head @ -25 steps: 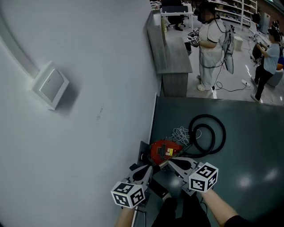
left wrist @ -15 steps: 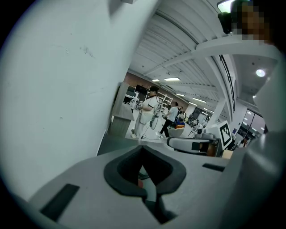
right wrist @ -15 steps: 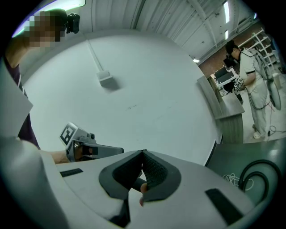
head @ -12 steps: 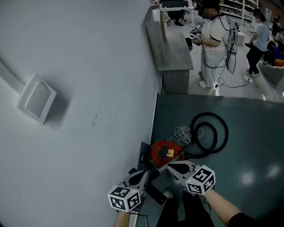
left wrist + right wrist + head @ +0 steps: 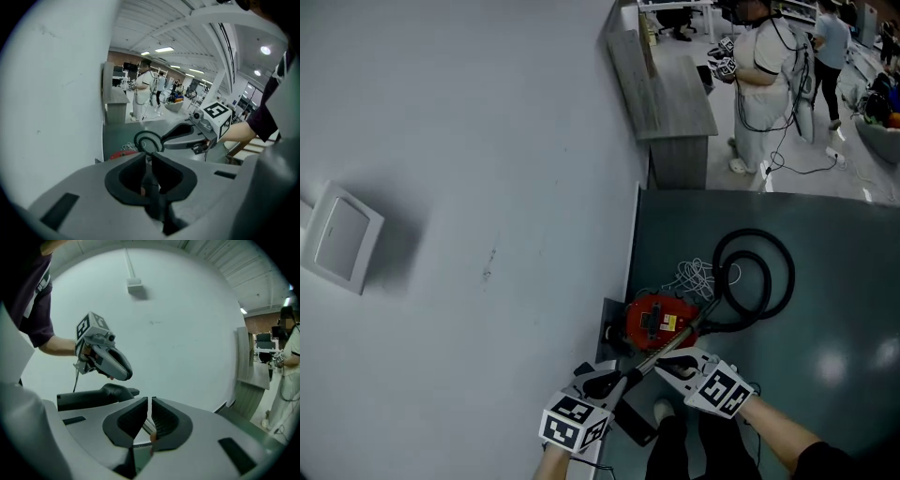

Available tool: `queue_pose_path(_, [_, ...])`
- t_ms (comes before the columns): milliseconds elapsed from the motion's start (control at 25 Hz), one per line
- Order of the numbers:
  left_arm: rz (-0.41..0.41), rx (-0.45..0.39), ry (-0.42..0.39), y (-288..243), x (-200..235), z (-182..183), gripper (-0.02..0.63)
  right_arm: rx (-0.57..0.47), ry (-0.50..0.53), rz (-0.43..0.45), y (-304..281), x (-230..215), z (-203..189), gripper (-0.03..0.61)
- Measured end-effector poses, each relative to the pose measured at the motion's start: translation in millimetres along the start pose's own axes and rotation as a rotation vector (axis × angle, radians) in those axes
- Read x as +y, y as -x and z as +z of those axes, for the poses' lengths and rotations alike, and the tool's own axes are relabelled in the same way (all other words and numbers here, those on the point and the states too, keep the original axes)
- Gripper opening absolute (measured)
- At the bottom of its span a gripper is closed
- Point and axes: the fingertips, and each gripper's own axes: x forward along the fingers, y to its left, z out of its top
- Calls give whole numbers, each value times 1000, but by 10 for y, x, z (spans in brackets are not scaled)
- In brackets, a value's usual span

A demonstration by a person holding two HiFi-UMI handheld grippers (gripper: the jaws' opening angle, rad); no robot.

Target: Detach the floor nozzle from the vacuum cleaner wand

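Two tongs hang low by the wall. The left gripper [image 5: 609,380] and right gripper [image 5: 666,360] have both just been easing apart to a narrow slit, with nothing between the pads. The wand [image 5: 667,342] slants from the red vacuum [image 5: 654,319] toward the person's feet, where the black nozzle [image 5: 96,398] lies just under the left gripper. The tube looks stiff and slick and the nozzle light plastic. I'd pinch the tube near the joint, hold the nozzle's neck and pull straight.

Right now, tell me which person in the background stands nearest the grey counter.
The person in white clothes, right beside the grey counter; the other person, in pale blue, stands farther off.
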Motion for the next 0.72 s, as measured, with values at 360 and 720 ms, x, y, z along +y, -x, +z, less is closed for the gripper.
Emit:
queue_pose_path(360, [-44, 319, -207, -206, -61, -205, 124, 104, 266, 63, -124, 93, -276, 84])
queue_pose_path(720, [-26, 514, -230, -285, 24, -368, 166, 163, 399, 174, -313, 177, -511, 145])
